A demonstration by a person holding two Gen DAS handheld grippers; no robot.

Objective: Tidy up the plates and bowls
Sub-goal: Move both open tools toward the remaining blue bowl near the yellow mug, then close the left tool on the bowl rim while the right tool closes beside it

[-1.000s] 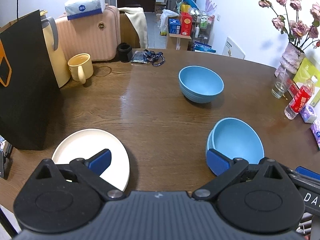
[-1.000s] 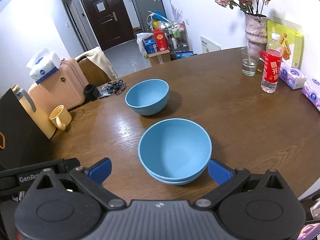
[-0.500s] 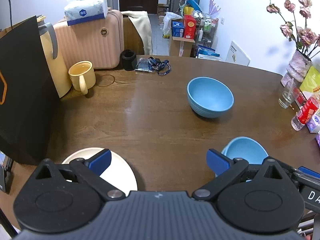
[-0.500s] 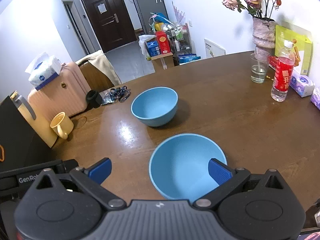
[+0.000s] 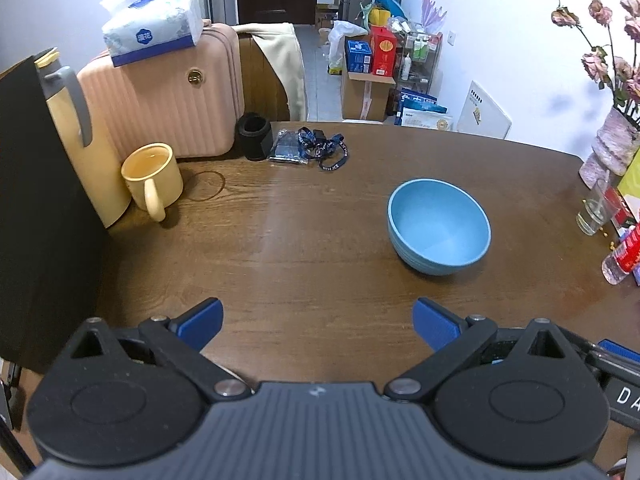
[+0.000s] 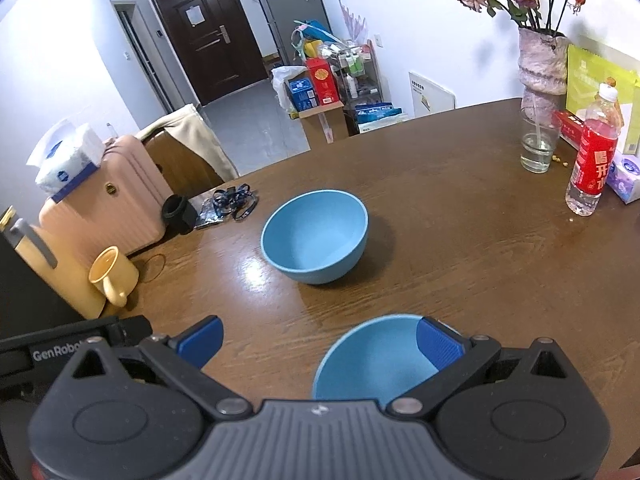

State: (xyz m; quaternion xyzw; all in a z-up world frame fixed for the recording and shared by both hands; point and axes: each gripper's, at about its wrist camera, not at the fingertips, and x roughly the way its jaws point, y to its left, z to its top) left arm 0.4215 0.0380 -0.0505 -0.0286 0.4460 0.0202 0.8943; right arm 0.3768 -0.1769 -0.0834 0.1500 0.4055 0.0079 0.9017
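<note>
From the left wrist, the left gripper hung wide open and empty above the dark wooden table, the far light-blue round bowl well ahead. From the right wrist, the right gripper gaped empty over the near blue bowl. Both bowls looked light, rigid and smooth; the rim seemed the likeliest hold.

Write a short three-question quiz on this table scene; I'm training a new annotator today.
1. True or false: the left tool is clamped on a bowl.
2. How many blue bowls does the right wrist view show? A) one B) two C) three
3. Fill in: the yellow mug stands beside the yellow ____.

Key:
1. False; it is open and holds nothing.
2. B: the far blue bowl and the near blue bowl under the right tool.
3. Jug.
</note>
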